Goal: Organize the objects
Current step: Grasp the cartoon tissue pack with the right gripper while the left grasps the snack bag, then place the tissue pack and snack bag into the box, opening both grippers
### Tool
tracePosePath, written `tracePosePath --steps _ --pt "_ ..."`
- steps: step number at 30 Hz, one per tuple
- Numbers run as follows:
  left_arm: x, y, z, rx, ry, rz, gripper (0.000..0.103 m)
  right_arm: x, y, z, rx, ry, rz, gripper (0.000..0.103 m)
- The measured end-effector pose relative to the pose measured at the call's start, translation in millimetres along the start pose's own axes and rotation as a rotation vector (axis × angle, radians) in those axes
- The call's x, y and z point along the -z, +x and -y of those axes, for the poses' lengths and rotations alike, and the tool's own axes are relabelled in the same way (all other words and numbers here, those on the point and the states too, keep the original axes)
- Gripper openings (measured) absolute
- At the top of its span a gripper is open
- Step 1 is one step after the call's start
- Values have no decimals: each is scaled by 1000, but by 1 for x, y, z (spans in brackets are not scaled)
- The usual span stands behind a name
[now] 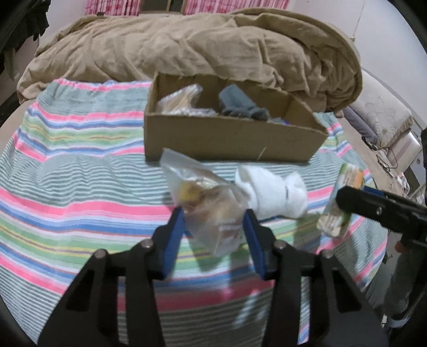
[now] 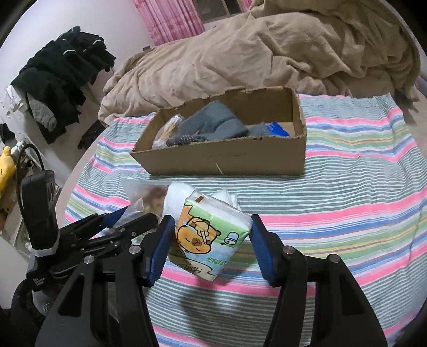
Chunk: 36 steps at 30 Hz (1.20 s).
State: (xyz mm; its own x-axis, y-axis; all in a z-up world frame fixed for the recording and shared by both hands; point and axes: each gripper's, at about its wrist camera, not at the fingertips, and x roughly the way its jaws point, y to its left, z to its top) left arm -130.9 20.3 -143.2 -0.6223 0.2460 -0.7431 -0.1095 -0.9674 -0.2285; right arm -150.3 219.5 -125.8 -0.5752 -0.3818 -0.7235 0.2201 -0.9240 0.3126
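Observation:
A cardboard box (image 1: 232, 138) stands on the striped sheet (image 1: 80, 165) and holds grey socks (image 1: 240, 105), a clear bag and a blue item; it also shows in the right wrist view (image 2: 226, 157). My left gripper (image 1: 214, 221) is shut on a clear plastic snack bag (image 1: 210, 211), lifted above the sheet. A white rolled cloth (image 1: 272, 192) lies just right of it. My right gripper (image 2: 209, 235) is shut on a tissue pack with a cartoon capybara (image 2: 210, 235), held in front of the box.
A crumpled tan blanket (image 1: 202, 45) lies behind the box. Dark clothes (image 2: 58, 74) hang at the left by the wall. A yellow toy (image 2: 6, 165) and cables sit at the left edge. Pink curtains (image 2: 170, 18) hang at the back.

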Motion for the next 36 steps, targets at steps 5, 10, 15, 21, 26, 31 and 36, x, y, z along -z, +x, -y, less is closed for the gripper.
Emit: tracePosePath --steps 5,10,15,21,26,31,36 --pt "1 -24 -1 8 -13 35 41 -4 -14 1 -5 -1 25 60" --pt "-3 -46 -5 17 -26 68 40 -12 -32 -2 -13 -15 61 60" --pt "-17 -77 -2 42 -27 123 40 -23 -52 -6 -15 -33 110 60" --pt "-41 -108 9 69 4 196 40 -43 -71 -7 -7 -51 170 60" --pt "-64 -113 15 75 20 237 40 -64 -80 -4 6 -64 219 60" --pt "-88 -107 19 74 46 266 40 -88 -81 2 20 -75 260 60" --pt "-108 -82 24 61 86 262 40 -104 -62 15 37 -66 260 60"
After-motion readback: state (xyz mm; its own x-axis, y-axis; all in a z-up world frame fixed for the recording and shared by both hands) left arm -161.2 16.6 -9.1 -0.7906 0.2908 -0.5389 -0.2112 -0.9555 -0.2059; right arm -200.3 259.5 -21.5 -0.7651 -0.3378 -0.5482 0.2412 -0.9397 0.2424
